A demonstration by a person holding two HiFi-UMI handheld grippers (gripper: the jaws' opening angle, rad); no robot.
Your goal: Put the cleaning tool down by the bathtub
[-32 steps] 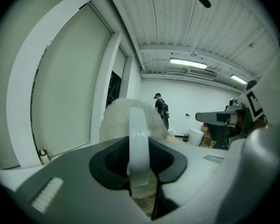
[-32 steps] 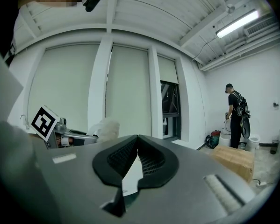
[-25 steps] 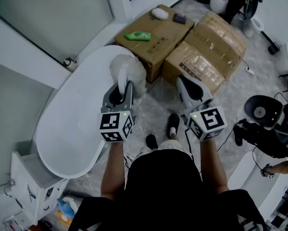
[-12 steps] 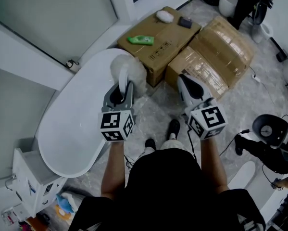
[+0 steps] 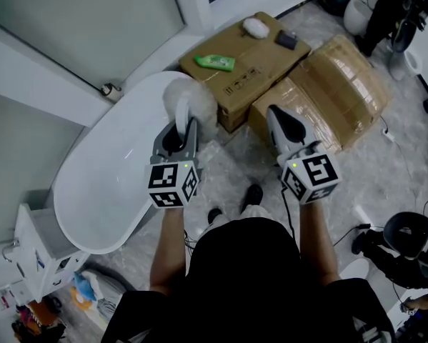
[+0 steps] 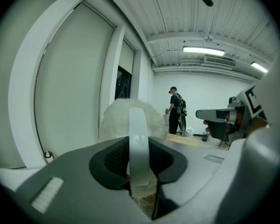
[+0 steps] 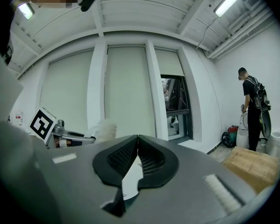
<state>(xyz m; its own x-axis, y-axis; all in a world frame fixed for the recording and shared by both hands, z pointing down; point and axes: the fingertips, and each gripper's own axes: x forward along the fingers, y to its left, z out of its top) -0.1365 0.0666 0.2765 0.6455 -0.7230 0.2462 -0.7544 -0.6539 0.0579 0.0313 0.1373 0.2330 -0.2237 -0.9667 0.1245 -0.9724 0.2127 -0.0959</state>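
The cleaning tool is a fluffy white duster head [image 5: 190, 103] on a flat white handle [image 6: 139, 143]. My left gripper [image 5: 177, 138] is shut on that handle, and the tool stands up between its pads [image 6: 112, 158]. It hangs over the near rim of the white oval bathtub [image 5: 110, 170], which lies at the left on the marble floor. My right gripper [image 5: 279, 125] is shut with nothing in it, held level to the right over the floor, next to the cardboard boxes. In the right gripper view the jaw tips meet [image 7: 136, 139].
Two cardboard boxes [image 5: 251, 63] stand beyond the tub's end; a green bottle [image 5: 216, 62], a white cloth [image 5: 256, 27] and a dark block [image 5: 286, 39] lie on them. A white cabinet [image 5: 42, 258] stands at the tub's near end. A person [image 6: 175, 109] stands across the room. Cables and gear lie at right.
The view has shifted a little; the boxes sit farther up and right. Both grippers hold the same pose, and the tool stays in the left one.
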